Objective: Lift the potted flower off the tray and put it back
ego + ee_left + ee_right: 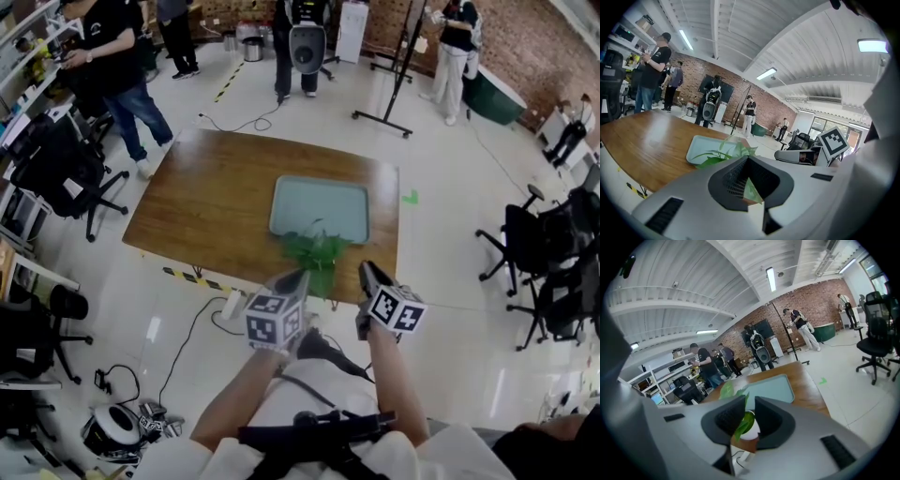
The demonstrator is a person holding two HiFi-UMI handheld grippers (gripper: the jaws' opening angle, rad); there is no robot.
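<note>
The potted flower point(319, 255) hangs just off the tray point(286, 202), right claw point(364, 271) clamped on its pot, left claw point(301, 277) pinched on leaves; the lift looks done, so next lower it upright there.

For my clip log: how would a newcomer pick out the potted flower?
Find the wooden table mid-room. At its near edge, just short of the pale tray, is the potted flower. It is the only bright green, leafy thing there.

Wooden table point(202, 192), pale tray point(321, 208) on it
</note>
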